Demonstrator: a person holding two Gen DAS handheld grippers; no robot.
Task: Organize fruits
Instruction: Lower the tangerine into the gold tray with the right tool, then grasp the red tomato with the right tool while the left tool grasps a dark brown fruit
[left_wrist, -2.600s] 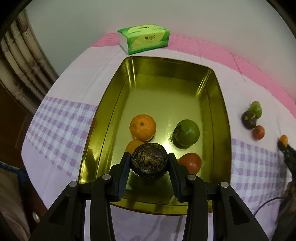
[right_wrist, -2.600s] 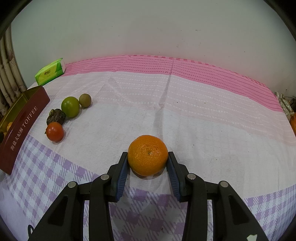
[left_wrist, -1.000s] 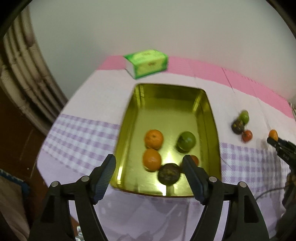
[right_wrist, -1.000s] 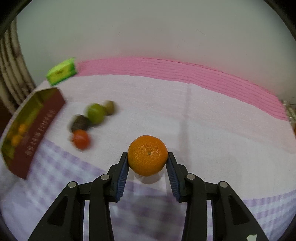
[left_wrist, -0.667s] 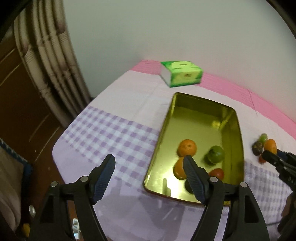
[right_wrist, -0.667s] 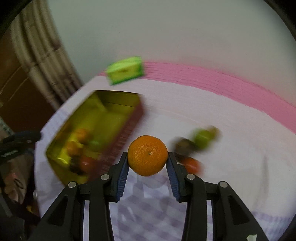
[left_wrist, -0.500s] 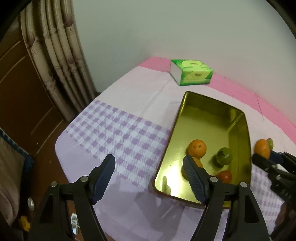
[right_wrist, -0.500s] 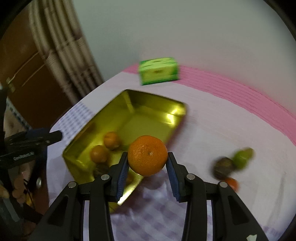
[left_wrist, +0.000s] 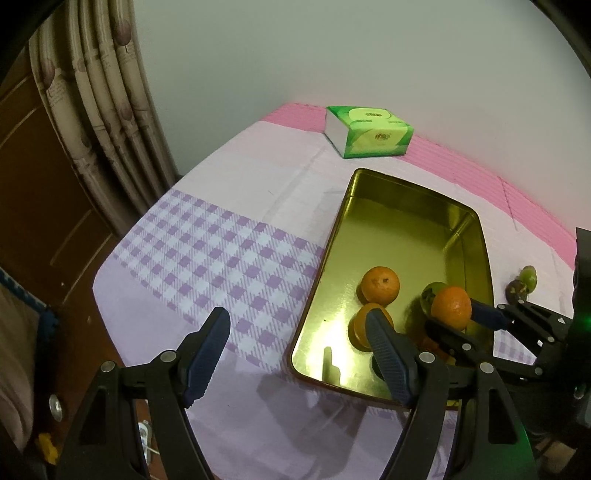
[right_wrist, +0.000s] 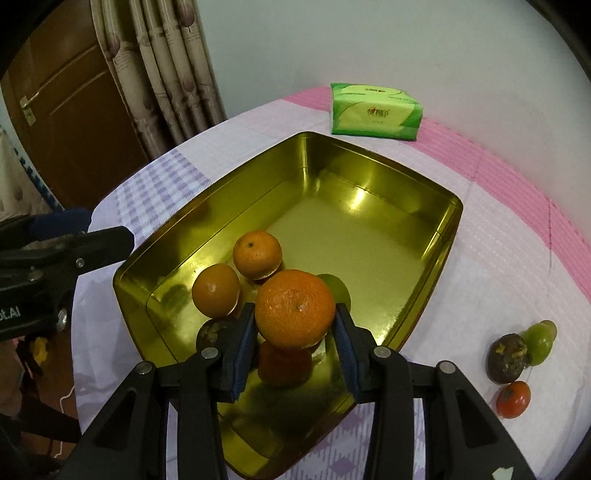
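My right gripper is shut on an orange and holds it above the near end of the gold tin. Under it in the tin lie two oranges, a green fruit, a dark fruit and a red one. In the left wrist view the held orange hangs over the tin. My left gripper stands open with nothing in it, over the checked cloth just left of the tin.
To the right of the tin, a dark fruit, a green fruit and a red fruit lie on the cloth. A green tissue pack sits behind the tin. Curtains and a wooden door stand beyond the table's left edge.
My left gripper let the dark fruit go into the tin, opened and drew back off to the left. My right gripper carried the orange from the bare cloth over to above the tin.
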